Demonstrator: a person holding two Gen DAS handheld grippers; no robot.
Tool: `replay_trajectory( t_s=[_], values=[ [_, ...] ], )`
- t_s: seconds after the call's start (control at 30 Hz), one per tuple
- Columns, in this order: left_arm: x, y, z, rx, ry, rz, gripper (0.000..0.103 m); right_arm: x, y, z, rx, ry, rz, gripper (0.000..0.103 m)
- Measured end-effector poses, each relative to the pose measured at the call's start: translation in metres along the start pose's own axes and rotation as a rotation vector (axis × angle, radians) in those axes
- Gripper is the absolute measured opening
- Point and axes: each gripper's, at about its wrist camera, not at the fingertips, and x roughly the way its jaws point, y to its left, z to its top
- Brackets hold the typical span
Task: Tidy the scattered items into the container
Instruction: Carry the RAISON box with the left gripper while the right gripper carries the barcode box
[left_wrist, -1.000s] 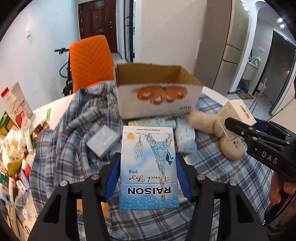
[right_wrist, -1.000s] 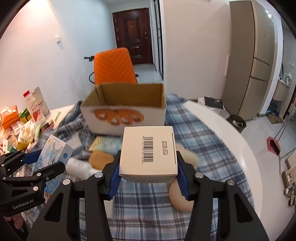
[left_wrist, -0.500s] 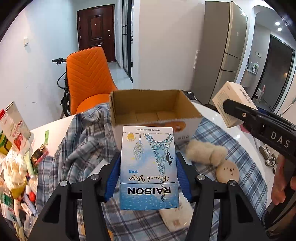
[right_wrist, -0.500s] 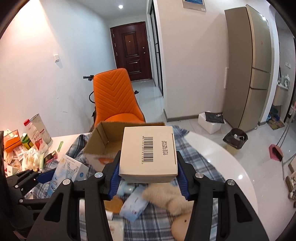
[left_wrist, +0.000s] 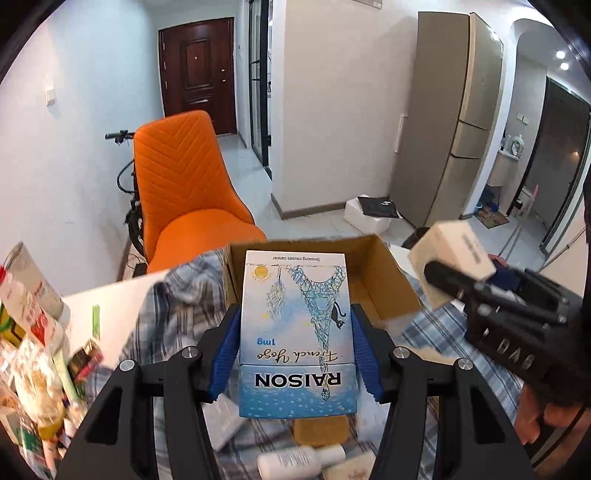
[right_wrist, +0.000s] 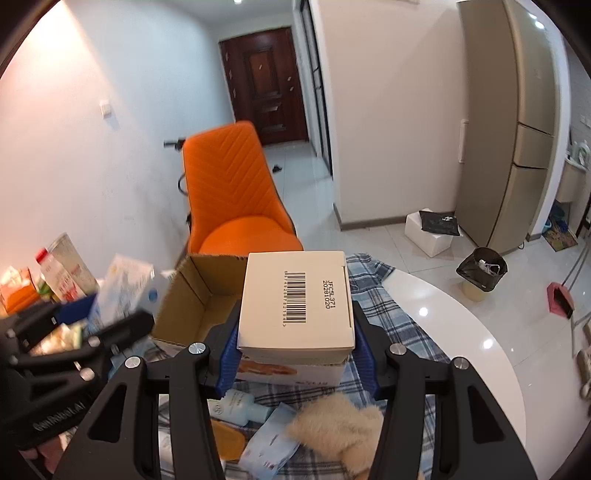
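Observation:
My left gripper (left_wrist: 291, 350) is shut on a blue RAISON box (left_wrist: 295, 332), held over the near wall of the open cardboard box (left_wrist: 384, 280). My right gripper (right_wrist: 295, 347) is shut on a white barcode box (right_wrist: 295, 299), held above the cardboard box (right_wrist: 199, 295). The right gripper shows in the left wrist view (left_wrist: 517, 321) at the right with the white box (left_wrist: 450, 258). The left gripper shows in the right wrist view (right_wrist: 66, 343) at the left with the RAISON box (right_wrist: 125, 288). The cardboard box looks empty where its floor shows.
A plaid cloth (left_wrist: 173, 310) covers the round white table (right_wrist: 480, 350). Loose items lie below: a white bottle (left_wrist: 299, 461), a tan puff (left_wrist: 321, 432), a fluffy toy (right_wrist: 340, 424), a blue packet (right_wrist: 269, 443). Clutter (left_wrist: 33, 354) fills the table's left. An orange chair (left_wrist: 184, 195) stands behind.
Both grippers have risen and moved forward with their boxes, from low over the cloth to above the cardboard box. Both stay shut.

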Motion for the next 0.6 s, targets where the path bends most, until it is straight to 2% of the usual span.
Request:
replay_trajectory(
  t_s=[0.27, 0.43, 0.6],
  values=[
    [0.037, 0.012, 0.03, -0.033, 0.024, -0.004, 0.059, 0.046, -0.014, 0.015, 0.051, 0.101, 0.051, 0.051],
    [0.072, 0.018, 0.039, -0.062, 0.096, -0.044, 0.059, 0.067, -0.014, 0.02, 0.025, 0.158, 0.072, 0.051],
    [0.099, 0.021, 0.043, -0.074, 0.142, -0.04, 0.059, 0.082, -0.012, 0.024, 0.041, 0.204, 0.091, 0.051]
  ],
)
